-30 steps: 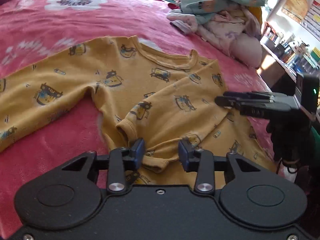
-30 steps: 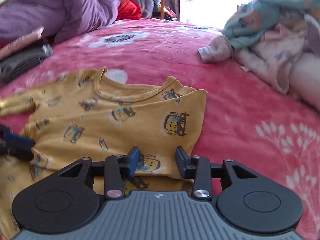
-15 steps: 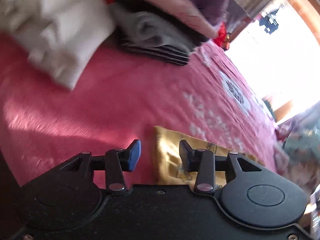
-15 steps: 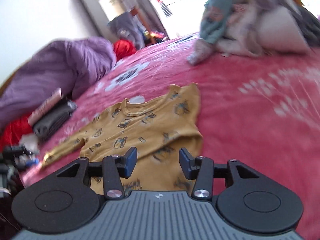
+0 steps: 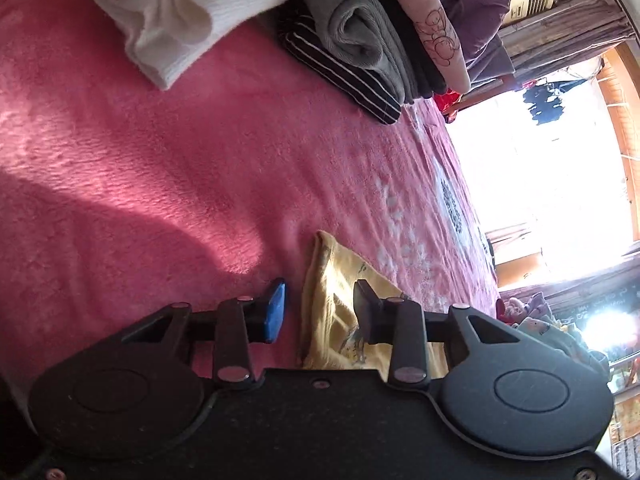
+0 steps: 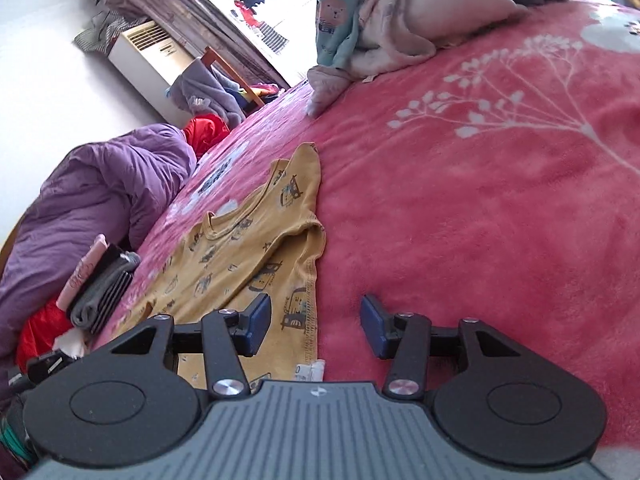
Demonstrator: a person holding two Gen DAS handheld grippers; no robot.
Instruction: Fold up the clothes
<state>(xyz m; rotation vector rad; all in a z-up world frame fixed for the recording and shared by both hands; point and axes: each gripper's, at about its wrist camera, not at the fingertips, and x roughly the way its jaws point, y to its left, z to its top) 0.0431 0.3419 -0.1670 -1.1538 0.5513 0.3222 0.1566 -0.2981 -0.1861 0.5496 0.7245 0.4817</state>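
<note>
One yellow shirt (image 6: 256, 248) with car prints lies flat. Left hand-held gripper (image 5: 320, 312) closing around its sleeve; right hand-held gripper (image 6: 316, 326) apart over its hem.

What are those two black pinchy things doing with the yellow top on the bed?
A person is folding a yellow baby top printed with little cars, spread on a pink blanket. The left gripper is closing over the end of one sleeve, though its pads don't press the cloth yet. The right gripper sits open over the top's hem. A stack of folded clothes and a loose pile of unfolded baby clothes lie on the blanket.
</note>
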